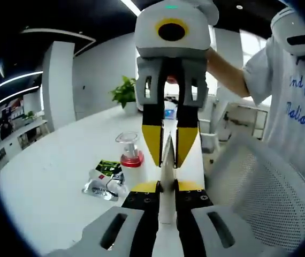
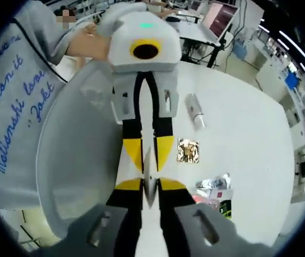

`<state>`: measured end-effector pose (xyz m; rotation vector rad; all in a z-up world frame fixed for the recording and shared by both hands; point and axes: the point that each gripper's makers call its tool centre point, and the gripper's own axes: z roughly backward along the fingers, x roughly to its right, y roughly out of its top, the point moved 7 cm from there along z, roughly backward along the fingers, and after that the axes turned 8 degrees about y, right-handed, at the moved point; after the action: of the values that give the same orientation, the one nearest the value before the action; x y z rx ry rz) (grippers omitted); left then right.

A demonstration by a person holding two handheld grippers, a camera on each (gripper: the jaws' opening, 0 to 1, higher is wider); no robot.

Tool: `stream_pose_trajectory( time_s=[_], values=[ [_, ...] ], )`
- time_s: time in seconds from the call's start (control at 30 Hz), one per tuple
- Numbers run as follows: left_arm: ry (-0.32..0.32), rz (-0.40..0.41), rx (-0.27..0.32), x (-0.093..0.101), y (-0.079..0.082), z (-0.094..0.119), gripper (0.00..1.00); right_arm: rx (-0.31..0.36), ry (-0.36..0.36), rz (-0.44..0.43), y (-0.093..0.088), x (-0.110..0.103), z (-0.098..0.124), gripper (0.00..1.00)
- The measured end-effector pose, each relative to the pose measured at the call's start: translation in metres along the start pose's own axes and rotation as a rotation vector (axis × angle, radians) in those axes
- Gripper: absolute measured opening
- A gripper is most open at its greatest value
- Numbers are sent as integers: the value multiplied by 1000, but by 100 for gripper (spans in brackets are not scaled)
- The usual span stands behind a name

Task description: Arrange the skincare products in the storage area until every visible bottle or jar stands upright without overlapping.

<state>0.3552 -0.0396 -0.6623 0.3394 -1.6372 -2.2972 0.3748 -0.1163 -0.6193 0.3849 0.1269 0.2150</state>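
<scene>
Both grippers meet tip to tip above the table edge, jointly pinching one slim white tube: in the left gripper view the left gripper (image 1: 167, 188) has its jaws pressed onto the tube (image 1: 167, 176), and the right gripper (image 1: 169, 145) clamps the same tube from the far end. The step in hand appears to be a handover or reorientation of this tube. The next move likely calls for one gripper to let go while the other stands the tube upright on a bare part of the table. A red-collared pump bottle (image 1: 131, 160) already stands upright beside flat sachets (image 1: 103, 181). A silver tube (image 2: 195, 111) lies on its side, apart from a gold sachet (image 2: 188, 150). The white table (image 1: 51, 176) is round and glossy; the room is an open office with a potted plant (image 1: 124, 92) and a mesh chair (image 1: 265, 193).
</scene>
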Motion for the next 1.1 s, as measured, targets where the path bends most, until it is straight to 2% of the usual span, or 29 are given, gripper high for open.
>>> stream_pose_trajectory(
  time_s=[0.37,0.67,0.87,1.1],
  values=[
    [16,-11,-10,-3,1,-2,6,-73,16,9,9,9,-1,8],
    [38,-18,-9,-15,2,-3,8,-98,22,26,10,23,0,5],
    [46,-10,1,-23,0,-3,10,-91,24,24,10,30,1,5],
    [38,-9,-48,-30,-14,-10,13,-91,21,28,10,33,1,5]
  ],
)
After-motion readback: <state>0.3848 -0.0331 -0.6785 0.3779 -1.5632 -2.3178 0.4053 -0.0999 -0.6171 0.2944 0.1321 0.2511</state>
